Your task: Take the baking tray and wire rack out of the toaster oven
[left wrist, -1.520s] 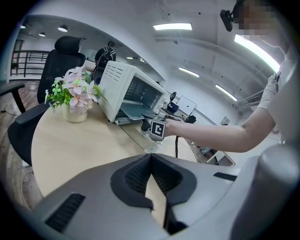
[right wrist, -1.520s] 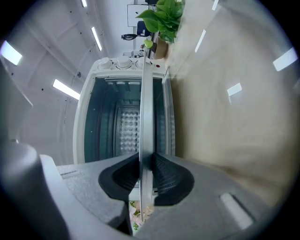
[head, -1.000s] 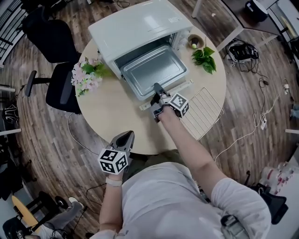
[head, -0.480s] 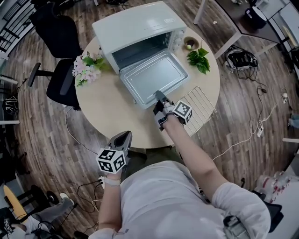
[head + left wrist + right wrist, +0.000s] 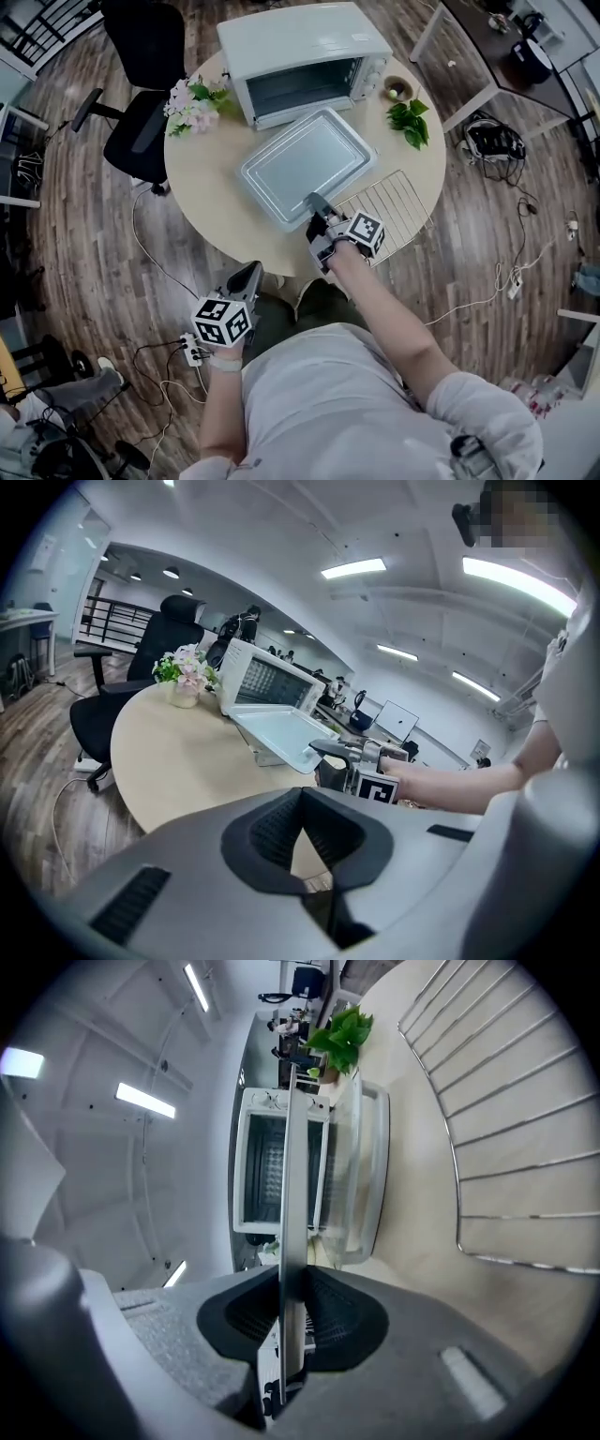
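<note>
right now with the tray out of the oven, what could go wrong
1. The right gripper pinches the baking tray by one thin rim only, so the wide tray could tilt or slip from the jaws.
2. The wire rack lies at the edge of the table, right beside the tray. Setting the tray down carelessly could nudge it off.

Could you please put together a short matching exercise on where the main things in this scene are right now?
Things:
1. baking tray
2. wire rack
3. toaster oven
4. left gripper

Places or states:
A. lies flat on the table, on the person's right
B. shut and empty, beyond the table's near edge
C. clamped at its rim by the right gripper
D. stands at the table's far side

Pairs: 1-C, 2-A, 3-D, 4-B
</note>
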{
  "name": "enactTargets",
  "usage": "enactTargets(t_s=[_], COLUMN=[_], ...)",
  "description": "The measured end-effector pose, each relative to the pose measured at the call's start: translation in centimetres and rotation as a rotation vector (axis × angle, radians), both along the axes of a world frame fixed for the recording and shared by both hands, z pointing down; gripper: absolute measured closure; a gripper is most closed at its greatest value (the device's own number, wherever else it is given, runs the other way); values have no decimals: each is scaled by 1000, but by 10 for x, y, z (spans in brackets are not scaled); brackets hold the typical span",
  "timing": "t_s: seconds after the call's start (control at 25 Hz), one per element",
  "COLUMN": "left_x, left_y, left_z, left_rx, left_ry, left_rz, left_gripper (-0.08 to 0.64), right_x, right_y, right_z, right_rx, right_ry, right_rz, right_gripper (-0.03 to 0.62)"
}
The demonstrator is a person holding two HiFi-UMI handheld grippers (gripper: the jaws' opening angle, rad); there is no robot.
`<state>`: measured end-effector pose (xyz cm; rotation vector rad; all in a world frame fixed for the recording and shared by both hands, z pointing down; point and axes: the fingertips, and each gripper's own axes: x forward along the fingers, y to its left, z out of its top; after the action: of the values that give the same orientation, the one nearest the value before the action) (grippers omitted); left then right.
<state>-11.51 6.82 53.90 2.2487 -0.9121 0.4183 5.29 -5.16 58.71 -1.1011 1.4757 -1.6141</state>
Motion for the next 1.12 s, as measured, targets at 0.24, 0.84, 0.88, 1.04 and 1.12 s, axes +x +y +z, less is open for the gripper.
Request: enactTargets(t_s=[0.24, 0.84, 0.88, 1.04, 1.12], left_x=[-24, -117, -125, -153, -164], left_y=[18, 21, 21, 17, 15], left_z=[-1, 3, 5, 13, 17], left_rx=[6, -27, -32, -55, -68], left_ry=[-6, 15, 16, 18, 19], left_rz=[-68, -236, -242, -265, -274], left_gripper=[560, 560, 561, 560, 560], right_x=[-44, -169, -176, -201, -210], right_y=[15, 3, 0, -12, -19], right_z=[2, 23, 26, 39, 45], right_rx=[-10, -66, -71, -97, -110], right_ry=[-6, 21, 24, 35, 36], right_rz=[-115, -321, -327, -344, -345], right_gripper=[522, 522, 522, 522, 522])
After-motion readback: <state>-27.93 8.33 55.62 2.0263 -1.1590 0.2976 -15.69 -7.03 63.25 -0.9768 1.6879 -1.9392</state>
